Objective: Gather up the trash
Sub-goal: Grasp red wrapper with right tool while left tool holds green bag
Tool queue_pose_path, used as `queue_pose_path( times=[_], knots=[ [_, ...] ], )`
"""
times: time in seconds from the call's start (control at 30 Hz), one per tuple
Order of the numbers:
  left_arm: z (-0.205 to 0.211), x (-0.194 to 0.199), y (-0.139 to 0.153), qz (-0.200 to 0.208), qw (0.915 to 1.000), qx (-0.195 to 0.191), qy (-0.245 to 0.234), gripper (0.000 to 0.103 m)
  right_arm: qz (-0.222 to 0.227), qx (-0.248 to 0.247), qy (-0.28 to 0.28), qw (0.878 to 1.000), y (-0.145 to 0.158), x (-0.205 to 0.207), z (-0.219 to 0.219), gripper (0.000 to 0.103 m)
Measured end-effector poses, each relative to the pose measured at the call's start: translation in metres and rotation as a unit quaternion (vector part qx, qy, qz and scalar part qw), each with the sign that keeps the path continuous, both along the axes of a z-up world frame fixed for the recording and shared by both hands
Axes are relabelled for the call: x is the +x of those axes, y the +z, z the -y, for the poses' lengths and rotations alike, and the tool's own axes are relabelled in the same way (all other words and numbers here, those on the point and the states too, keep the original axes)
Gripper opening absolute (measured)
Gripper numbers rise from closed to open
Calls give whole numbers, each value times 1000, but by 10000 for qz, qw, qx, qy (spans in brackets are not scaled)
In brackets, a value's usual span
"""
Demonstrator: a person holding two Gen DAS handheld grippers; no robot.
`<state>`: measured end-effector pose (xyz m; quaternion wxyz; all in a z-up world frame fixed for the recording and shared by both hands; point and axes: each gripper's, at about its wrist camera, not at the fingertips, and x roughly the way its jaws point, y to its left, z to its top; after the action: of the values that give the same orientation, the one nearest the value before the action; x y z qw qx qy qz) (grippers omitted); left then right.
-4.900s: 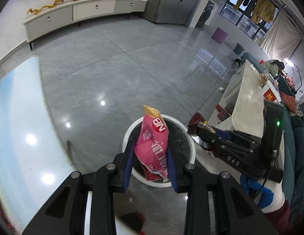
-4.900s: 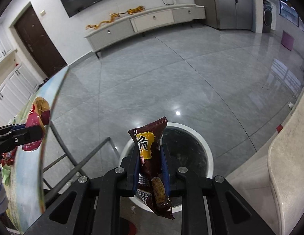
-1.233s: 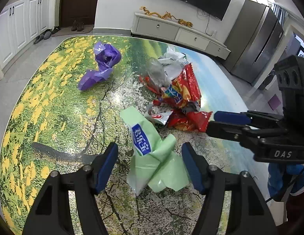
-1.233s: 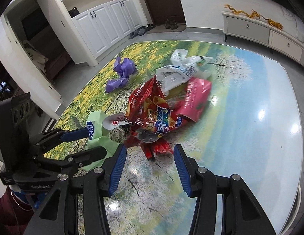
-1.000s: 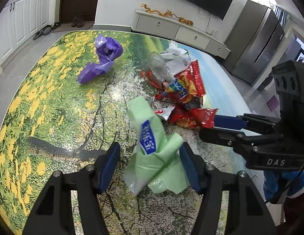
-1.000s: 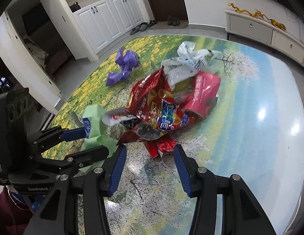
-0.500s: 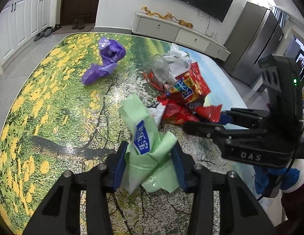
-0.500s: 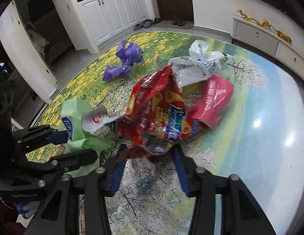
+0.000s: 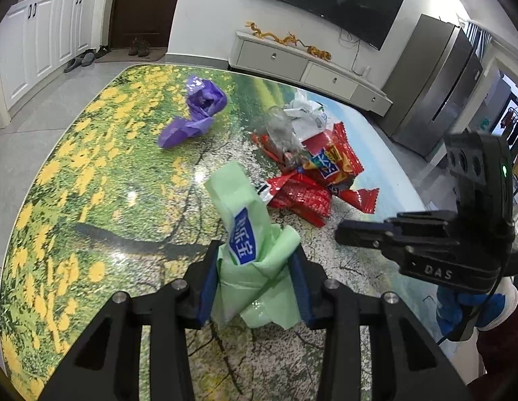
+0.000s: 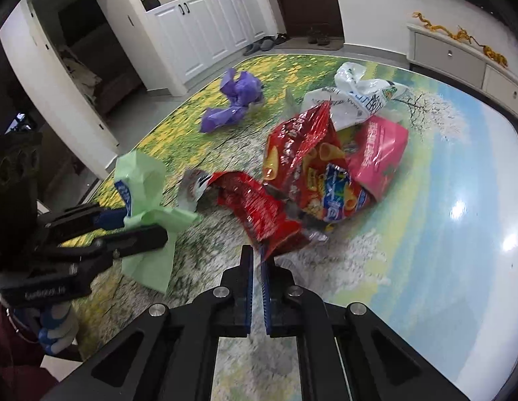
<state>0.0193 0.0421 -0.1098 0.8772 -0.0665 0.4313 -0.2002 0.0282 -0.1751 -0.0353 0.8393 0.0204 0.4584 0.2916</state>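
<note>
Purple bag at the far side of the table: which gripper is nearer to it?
Left. The left gripper, shut on the green wrapper, sits nearer the purple bag; the right gripper is beyond the red snack wrappers.

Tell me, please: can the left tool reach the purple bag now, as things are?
Probably not yet. The left tool is closing on the green wrapper, so it is occupied. The purple bag lies farther across the table, with nothing between.

The landscape-printed worktop [image 9: 92, 173] is smooth and glossy, mirroring ceiling lights. The pale green plastic bag [image 9: 252, 260] looks thin and matt, as does the crumpled purple plastic bag [image 9: 195, 113]. The red foil snack wrappers [image 10: 292, 180] are shiny and creased. The black hand-held gripper [image 10: 257, 257] looks like matt plastic with metal screws.
</note>
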Motion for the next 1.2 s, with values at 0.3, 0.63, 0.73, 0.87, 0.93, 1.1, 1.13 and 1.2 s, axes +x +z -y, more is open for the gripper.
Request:
queue_pose_path(
  times=[0.3, 0.63, 0.73, 0.87, 0.93, 1.1, 1.13, 1.2],
  knots=[
    [-18, -9, 4, 54, 9997, -128, 185, 37, 154, -60, 352, 9992, 16, -18, -8, 6],
    [-34, -16, 6, 85, 9992, -214, 341, 37, 666, -605, 523, 9946, 29, 11, -45, 45],
    [-38, -15, 6, 76, 9990, -244, 375, 37, 735, -778, 603, 9924, 27, 22, -51, 45],
    [-39, -17, 5, 72, 9989, -258, 391, 37, 682, -966, 853, 9893, 18, 34, -58, 45],
    [-39, -17, 5, 71, 9989, -252, 399, 37, 658, -1066, 979, 9873, 14, 38, -62, 45],
    [-42, -19, 4, 53, 9986, -257, 450, 37, 576, -1268, 1211, 9828, 3, 40, -71, 36],
    [-42, -19, 4, 53, 9986, -249, 460, 37, 573, -1293, 1236, 9822, 1, 39, -72, 35],
    [-43, -20, 5, 54, 9986, -241, 475, 37, 560, -1293, 1270, 9818, -2, 36, -73, 24]
  ],
)
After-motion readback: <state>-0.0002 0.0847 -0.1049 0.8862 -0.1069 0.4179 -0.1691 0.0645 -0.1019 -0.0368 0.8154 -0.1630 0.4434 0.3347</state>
